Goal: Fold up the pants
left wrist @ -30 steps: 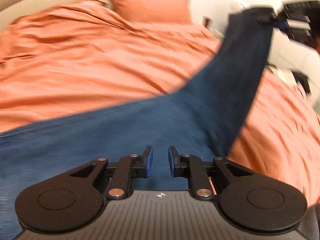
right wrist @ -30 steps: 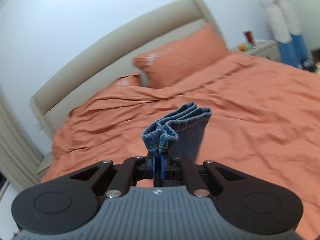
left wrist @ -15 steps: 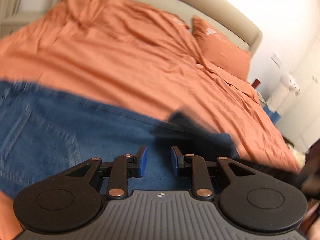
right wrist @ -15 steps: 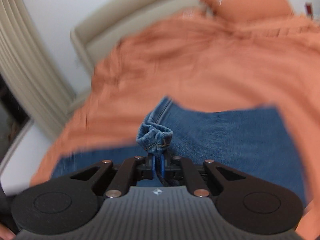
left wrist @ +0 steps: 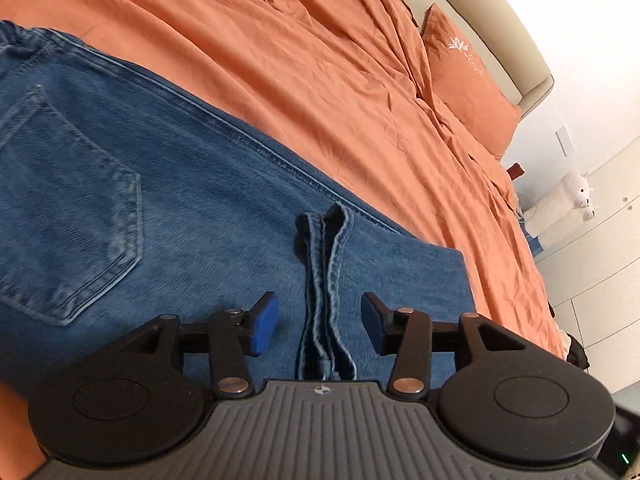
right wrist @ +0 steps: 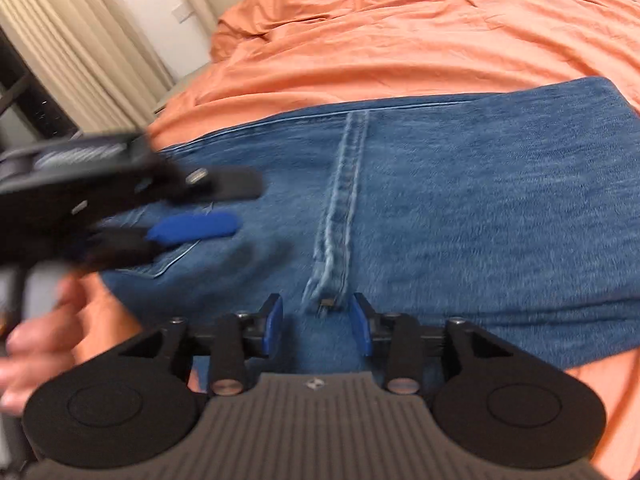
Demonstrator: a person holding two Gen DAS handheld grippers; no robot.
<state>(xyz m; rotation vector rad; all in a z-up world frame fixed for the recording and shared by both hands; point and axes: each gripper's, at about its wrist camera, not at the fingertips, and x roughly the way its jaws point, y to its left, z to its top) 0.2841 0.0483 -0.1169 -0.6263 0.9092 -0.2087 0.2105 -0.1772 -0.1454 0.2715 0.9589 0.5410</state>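
The blue denim pants (left wrist: pixel 168 184) are seen folded and laid flat on the orange wrinkled bedsheet (left wrist: pixel 320 80); a stitched back pocket (left wrist: pixel 68 216) is noted at the left of the left wrist view, and the doubled leg hems (left wrist: pixel 324 280) lie on top of the denim toward the centre. The left black gripper with blue pads (left wrist: pixel 319 322) is held spread, its fingers on either side of the hems and pinching nothing. In the right wrist view the right black gripper with blue pads (right wrist: pixel 318 324) is likewise spread apart above the hem end, with nothing gripped; the left gripper appears there blurred at the left edge, with the bare left hand (right wrist: pixel 44 344) below it. An orange pillow (left wrist: pixel 468 80) rests against a beige padded headboard (left wrist: pixel 500 36). A white plush toy (left wrist: pixel 568 204) is seen near white drawers (left wrist: pixel 600 272) at the right; pleated beige curtains (right wrist: pixel 76 40) are recorded beside the bed.
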